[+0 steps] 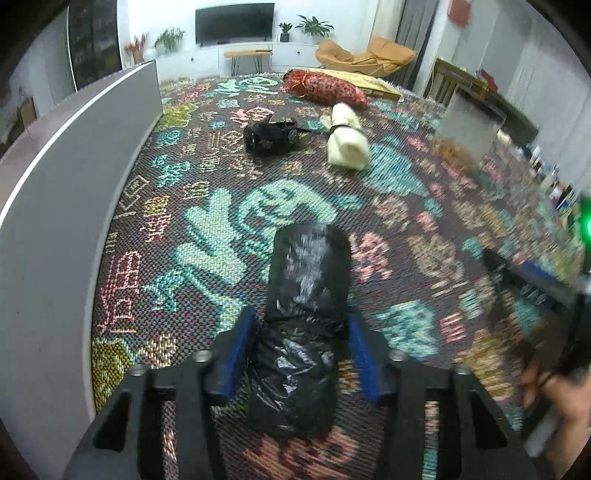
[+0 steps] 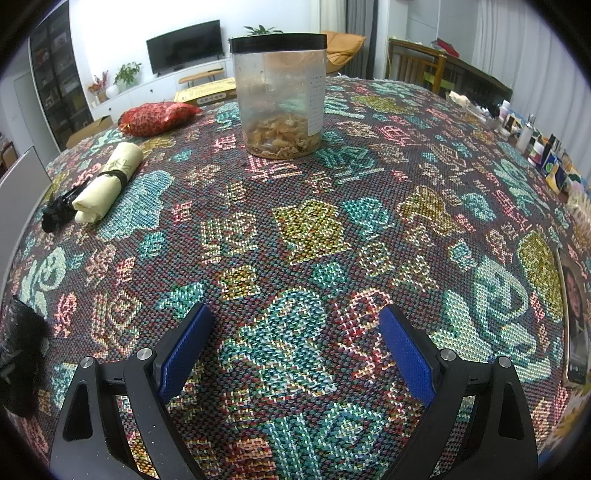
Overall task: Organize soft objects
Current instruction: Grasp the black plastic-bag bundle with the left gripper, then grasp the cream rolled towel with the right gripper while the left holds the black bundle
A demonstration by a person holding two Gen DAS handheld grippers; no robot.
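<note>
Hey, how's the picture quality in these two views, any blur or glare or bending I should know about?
Left wrist: right side motion-smeared, the jar streaky; glare on the black bundle between the left gripper fingers. Right wrist: sharp, evenly lit, but fisheye bulges the cloth into a dome; right gripper open.

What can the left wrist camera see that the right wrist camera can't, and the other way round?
Only the left view shows the left claw shut on a black plastic-wrapped bundle. Only the right view shows the open, empty right claw and the row of small bottles along the far edge. Both show the patterned cloth, the cream fabric roll, the red patterned pouch, the clear jar and the TV.
</note>
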